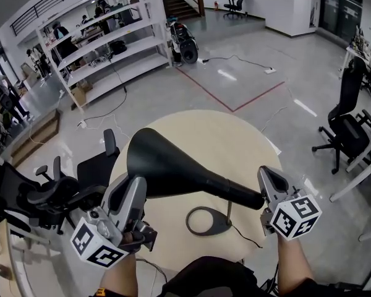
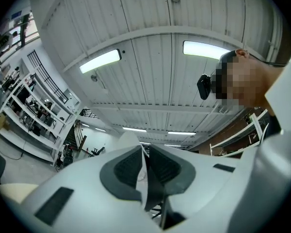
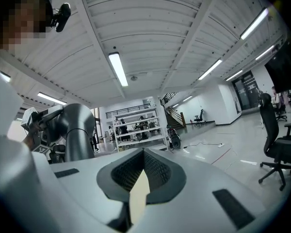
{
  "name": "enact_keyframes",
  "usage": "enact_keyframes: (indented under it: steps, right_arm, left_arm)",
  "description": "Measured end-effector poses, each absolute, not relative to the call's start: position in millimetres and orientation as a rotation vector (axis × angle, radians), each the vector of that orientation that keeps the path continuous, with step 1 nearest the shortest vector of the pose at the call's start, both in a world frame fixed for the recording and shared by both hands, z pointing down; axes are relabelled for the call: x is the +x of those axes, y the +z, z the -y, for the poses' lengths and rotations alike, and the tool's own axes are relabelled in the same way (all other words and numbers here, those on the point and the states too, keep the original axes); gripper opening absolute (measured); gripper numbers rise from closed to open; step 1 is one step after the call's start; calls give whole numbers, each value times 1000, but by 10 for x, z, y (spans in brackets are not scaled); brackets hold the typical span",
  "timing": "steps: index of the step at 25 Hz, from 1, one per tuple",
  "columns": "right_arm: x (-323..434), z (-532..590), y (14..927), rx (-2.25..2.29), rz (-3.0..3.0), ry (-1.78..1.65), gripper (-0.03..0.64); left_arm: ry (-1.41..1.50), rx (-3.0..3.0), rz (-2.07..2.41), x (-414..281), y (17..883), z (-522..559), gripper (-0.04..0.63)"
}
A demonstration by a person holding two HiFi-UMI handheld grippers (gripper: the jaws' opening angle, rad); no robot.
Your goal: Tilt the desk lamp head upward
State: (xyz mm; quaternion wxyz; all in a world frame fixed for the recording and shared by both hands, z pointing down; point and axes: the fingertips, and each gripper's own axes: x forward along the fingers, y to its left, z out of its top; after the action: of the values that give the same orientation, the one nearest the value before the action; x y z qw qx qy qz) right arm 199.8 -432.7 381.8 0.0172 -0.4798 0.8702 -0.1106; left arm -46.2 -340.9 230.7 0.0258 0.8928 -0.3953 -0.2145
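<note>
round beige table in the middle of a shiny grey floor. on the table, toward its near edge, flat ring base of a black desk lamp, with a thin stem rising from it and a cable trailing to the table's near right. above the table's left half, wide cone lamp head, mouth toward the far left, narrowing into a thick neck that slopes down toward the table's near right. over the table's near left edge, left gripper, tips up against the underside of the lamp head, contact hard to confirm; marker cube at its rear. in the left gripper view, left gripper aimed at the ceiling, pads pressed to a thin slit, nothing between them. over the table's near right edge, right gripper, just beside the low end of the neck, cannot tell whether touching; marker cube behind it. in the right gripper view, right gripper closed at the tips, only a narrow cream sliver lower down, holding nothing, grey lamp body off to its left and outside the jaws. left of the table, black office chair. right of the table, well apart, another black chair. beyond the table's far side, red floor line and white shelving.
</note>
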Motion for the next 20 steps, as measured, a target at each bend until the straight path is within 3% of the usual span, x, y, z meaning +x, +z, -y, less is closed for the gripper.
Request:
enact_keyframes:
  steps: [20]
  right_arm:
    - [1723, 4179, 4055, -1509, -2726, -401, 9]
  left_arm:
    - [-568, 2957, 1264, -113, 1844, 3169, 87]
